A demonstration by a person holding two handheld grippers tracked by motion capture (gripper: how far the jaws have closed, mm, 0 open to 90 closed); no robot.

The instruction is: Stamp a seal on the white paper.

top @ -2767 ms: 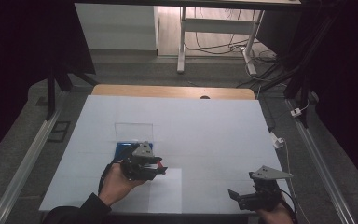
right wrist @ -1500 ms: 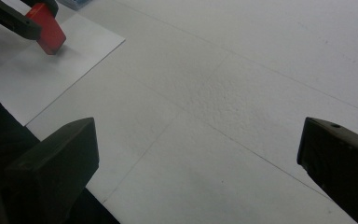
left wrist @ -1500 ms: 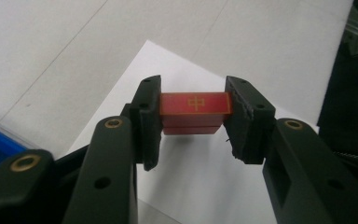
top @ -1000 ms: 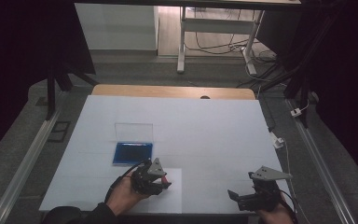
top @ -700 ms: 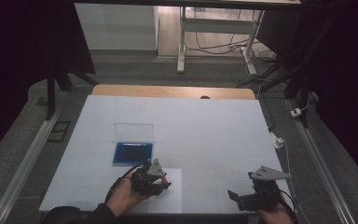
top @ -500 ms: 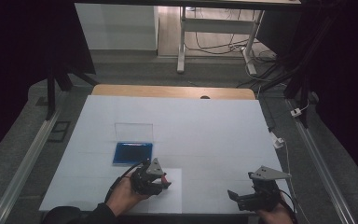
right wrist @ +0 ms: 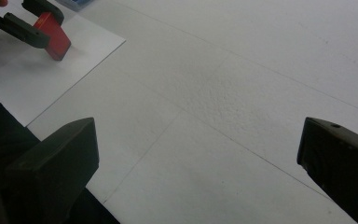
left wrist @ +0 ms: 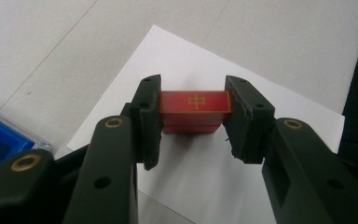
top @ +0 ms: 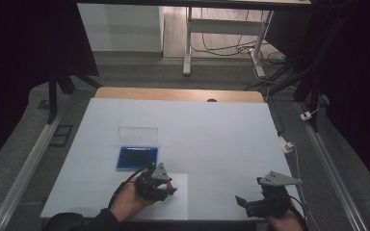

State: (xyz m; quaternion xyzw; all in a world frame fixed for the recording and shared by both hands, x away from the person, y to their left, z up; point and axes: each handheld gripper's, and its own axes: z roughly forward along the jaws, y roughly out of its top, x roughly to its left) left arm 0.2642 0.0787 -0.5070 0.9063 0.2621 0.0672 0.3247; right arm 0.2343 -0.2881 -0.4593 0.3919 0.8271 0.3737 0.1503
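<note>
Left gripper (left wrist: 193, 121) is clamped on a small red block (left wrist: 195, 111), its two black jaws pressing the block's short ends; the top face carries a gold character inside a thin gold border. Compared with the high view of nearly three seconds ago, when this gripper sat right at the near edge of the blue tray (top: 137, 158), it now lies nearer the person than the tray, over the white sheet of paper (top: 178, 202) that rests on the desk (top: 212, 130) just beside the tray's near right corner. Over the last second the hand has not shifted. In the right gripper view the block (right wrist: 55, 41) tilts with its lower edge at or just above the paper; whether it touches I cannot tell.

That suggests the block was lifted out of the tray and brought to the paper, so the carrying part looks done and what remains is setting it down flat and letting go.

Right gripper (top: 262, 204) waits well to the right of the tray, near the desk's front edge, its jaws spread wide with nothing between them.
</note>
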